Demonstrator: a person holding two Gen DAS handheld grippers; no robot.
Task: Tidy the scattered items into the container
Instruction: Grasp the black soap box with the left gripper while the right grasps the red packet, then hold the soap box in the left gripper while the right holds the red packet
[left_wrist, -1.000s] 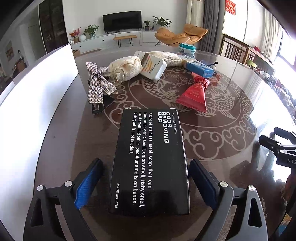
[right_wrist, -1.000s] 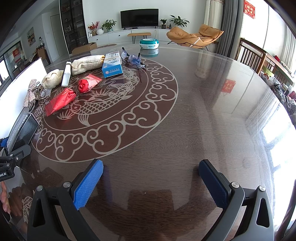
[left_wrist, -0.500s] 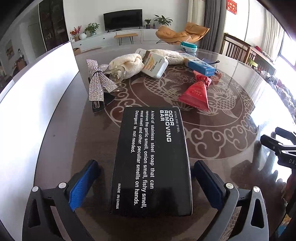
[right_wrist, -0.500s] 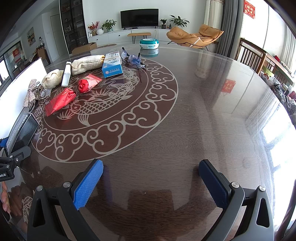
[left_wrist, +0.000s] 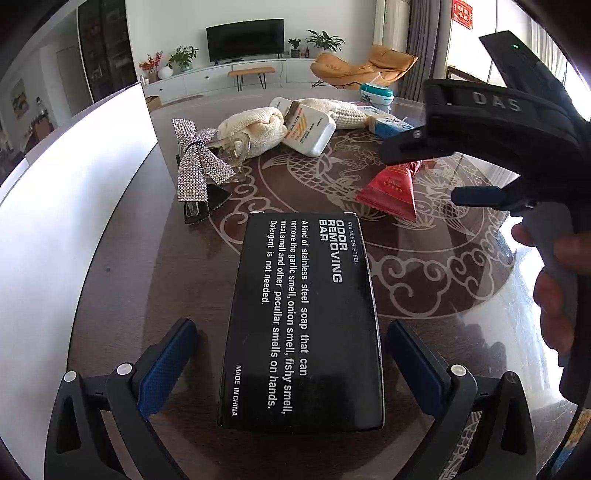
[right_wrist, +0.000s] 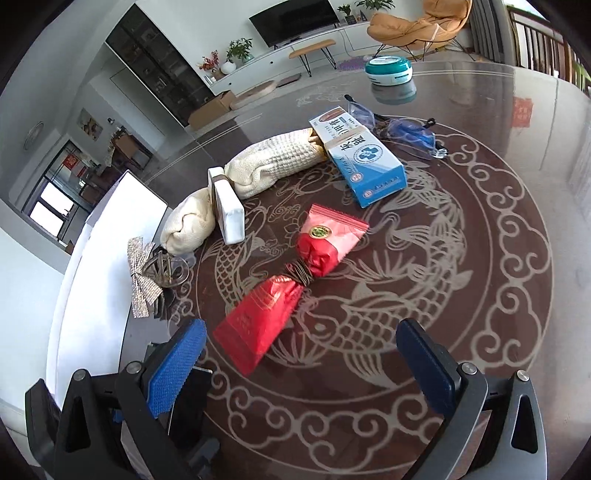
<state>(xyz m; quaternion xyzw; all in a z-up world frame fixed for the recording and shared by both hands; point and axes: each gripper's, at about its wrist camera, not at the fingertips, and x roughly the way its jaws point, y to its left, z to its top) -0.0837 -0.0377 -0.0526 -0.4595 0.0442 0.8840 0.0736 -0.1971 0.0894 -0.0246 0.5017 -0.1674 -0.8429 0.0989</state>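
A black box (left_wrist: 303, 317) printed "Odor Removing Bar" lies flat on the dark table between the open fingers of my left gripper (left_wrist: 291, 365); neither pad touches it. My right gripper (right_wrist: 299, 365) is open and empty, hovering just short of a red foil packet (right_wrist: 266, 321) tied to a second red packet (right_wrist: 328, 240). The right gripper's body shows at the right of the left wrist view (left_wrist: 498, 122). The white container wall (left_wrist: 66, 206) stands along the left, also in the right wrist view (right_wrist: 92, 280).
Further back lie a rhinestone bow (left_wrist: 195, 162), two cream knitted rolls (right_wrist: 273, 166), a white bottle (left_wrist: 310, 129), a blue medicine box (right_wrist: 362, 158), a blue plastic-wrapped item (right_wrist: 406, 133) and a teal round tin (right_wrist: 388, 70). Chairs stand beyond the table's far right edge.
My right gripper has swung left and forward across the table to the red packets. My left gripper has stayed around the black box, fingers still open.
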